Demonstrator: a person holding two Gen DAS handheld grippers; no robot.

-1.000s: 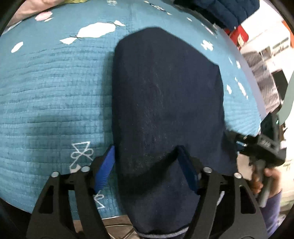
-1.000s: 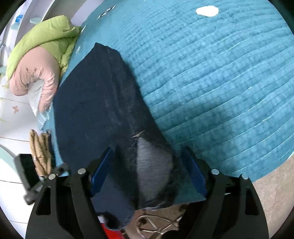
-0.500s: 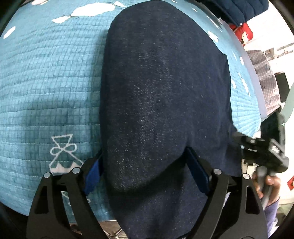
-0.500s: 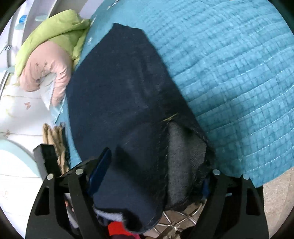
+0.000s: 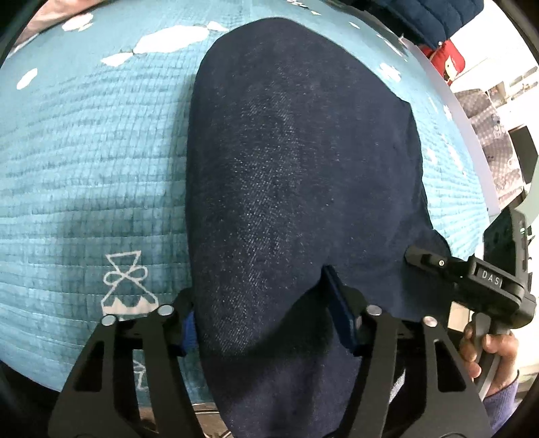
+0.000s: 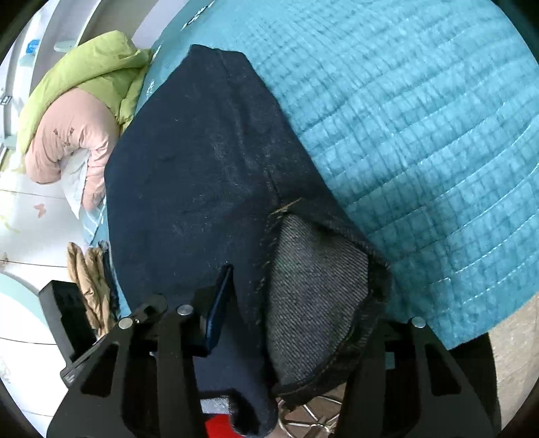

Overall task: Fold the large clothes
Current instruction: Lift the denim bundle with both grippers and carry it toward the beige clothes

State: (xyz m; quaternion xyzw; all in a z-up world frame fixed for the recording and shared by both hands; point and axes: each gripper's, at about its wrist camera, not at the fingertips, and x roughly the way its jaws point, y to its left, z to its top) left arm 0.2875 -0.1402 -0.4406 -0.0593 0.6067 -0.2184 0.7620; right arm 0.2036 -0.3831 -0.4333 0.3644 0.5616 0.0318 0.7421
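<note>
garment: dark navy denim jeans (image 5: pixel 296 188), folded long, lying on the teal quilt (image 5: pixel 91 161) of a bed; the near end hangs over the near edge of the bed, the far end reaches well toward the far side
left gripper (image 5: pixel 266 313): it points down at the near end of the jeans; the jaws have just been closing and now stand at middle width, with a fold of the denim bunched between the blue pads, which press on the cloth from both sides
right gripper (image 6: pixel 296 303): its jaws have just been closing too and are now rather narrow; the waist end of the jeans is between them, with the lighter grey inside of the denim (image 6: pixel 313 286) turned out; the left blue pad lies against the cloth, the right pad is hidden behind the fabric
hand (image 5: pixel 485 350): seen in the left wrist view at the near right, it holds the handle of the right gripper, with a purple sleeve (image 5: pixel 502 404) at the wrist
quilt: teal, stitched in small squares, with white printed figures (image 5: pixel 126 289); the jeans cover its middle
far left, right wrist view: a green and pink padded bundle (image 6: pixel 77 111) lies beside the bed, apart from the jeans
far right, left wrist view: a dark blue quilted item (image 5: pixel 424 17) at the far edge of the bed
</note>
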